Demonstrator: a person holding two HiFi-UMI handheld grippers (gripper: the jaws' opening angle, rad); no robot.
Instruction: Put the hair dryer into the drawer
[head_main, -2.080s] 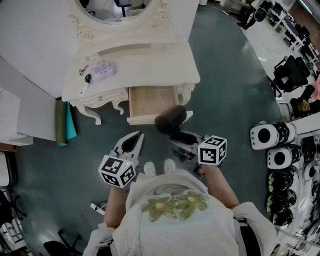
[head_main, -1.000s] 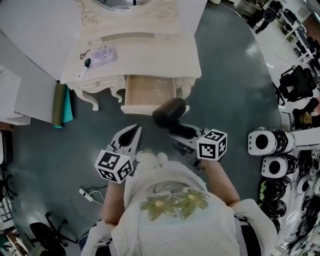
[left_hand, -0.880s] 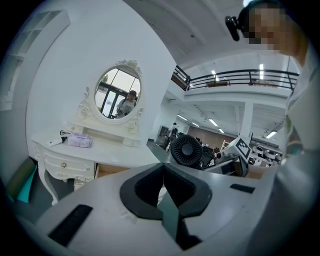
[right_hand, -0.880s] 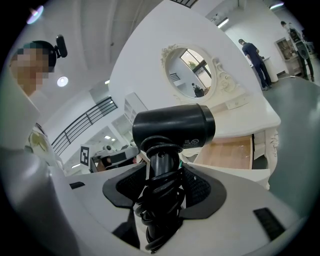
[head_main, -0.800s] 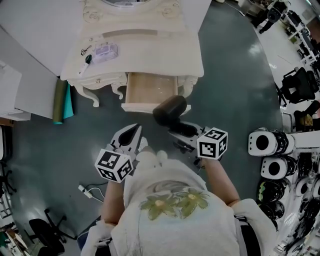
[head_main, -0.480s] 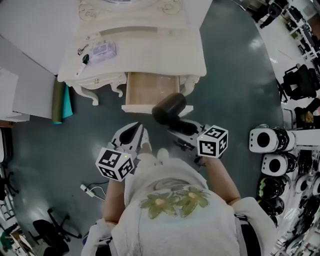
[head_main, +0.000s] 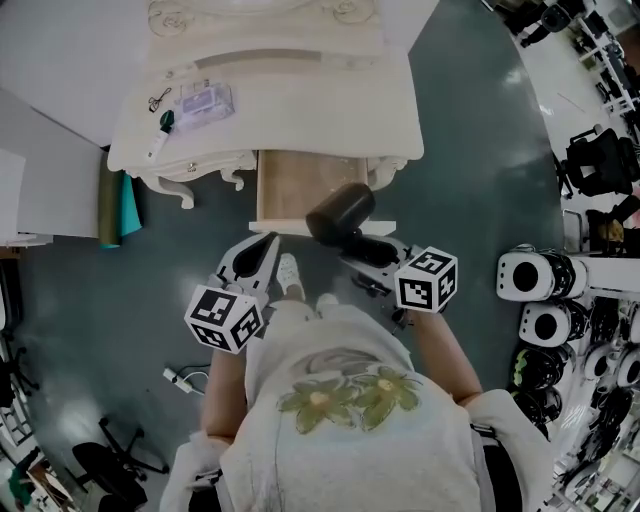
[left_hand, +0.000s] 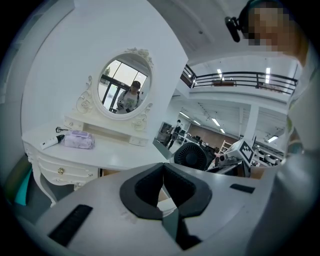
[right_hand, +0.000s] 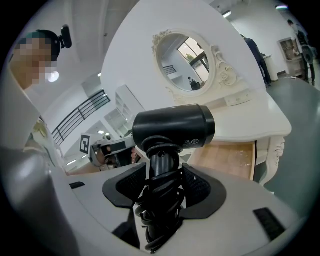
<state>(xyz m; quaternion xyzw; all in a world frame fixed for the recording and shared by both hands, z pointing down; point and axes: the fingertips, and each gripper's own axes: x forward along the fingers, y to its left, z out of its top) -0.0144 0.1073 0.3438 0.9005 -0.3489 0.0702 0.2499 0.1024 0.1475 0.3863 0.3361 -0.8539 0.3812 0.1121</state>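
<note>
As seen from above, listed by size:

White carved surface (head_main: 300, 110), upper centre of frame.

Wooden drawer (head_main: 300, 190), pulled open below the surface's front edge, bare inside.

Right claw (head_main: 368, 258), right of centre, clamped on the handle of the hair dryer.

Left claw (head_main: 272, 241), left of centre, closed tip to tip, holding nothing, just short of the drawer front.

Black hair dryer (head_main: 340, 213), centre of frame, barrel above the drawer's front right corner, cord wound round the handle.

Lilac pouch (head_main: 203, 100), upper left, on the surface.

Pen (head_main: 158, 140), beside the pouch near the left edge of the surface.
</note>
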